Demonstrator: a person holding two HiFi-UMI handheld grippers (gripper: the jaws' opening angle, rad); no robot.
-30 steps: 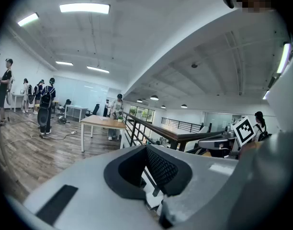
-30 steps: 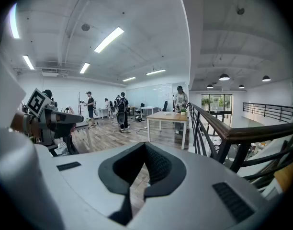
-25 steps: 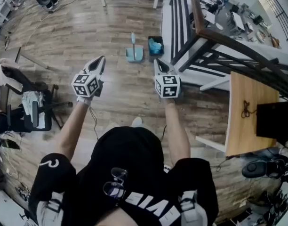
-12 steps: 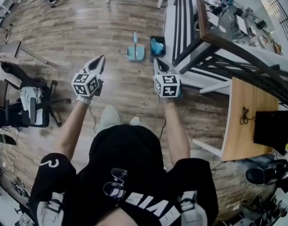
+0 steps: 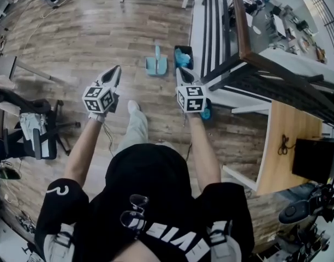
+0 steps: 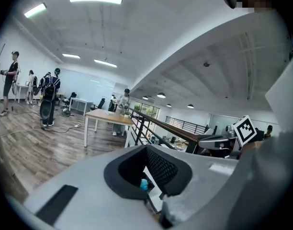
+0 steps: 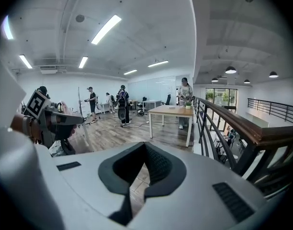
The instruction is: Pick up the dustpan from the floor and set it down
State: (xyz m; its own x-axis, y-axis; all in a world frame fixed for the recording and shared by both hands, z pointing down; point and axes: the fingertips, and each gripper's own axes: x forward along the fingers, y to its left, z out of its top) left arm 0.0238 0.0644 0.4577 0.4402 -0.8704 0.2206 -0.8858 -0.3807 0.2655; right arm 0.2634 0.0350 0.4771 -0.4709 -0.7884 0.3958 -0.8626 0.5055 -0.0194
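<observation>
Pale-blue plastic dustpan (image 5: 156,64) sits on the wooden floor (image 5: 90,31), just beside a dark bin (image 5: 188,49). The left hand-held gripper (image 5: 115,72) and right hand-held gripper (image 5: 180,73), both closed and empty, could topple it unless opened first.

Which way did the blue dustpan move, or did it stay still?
No. The dustpan still lies on the floor just left of the black bin, same as before.
</observation>
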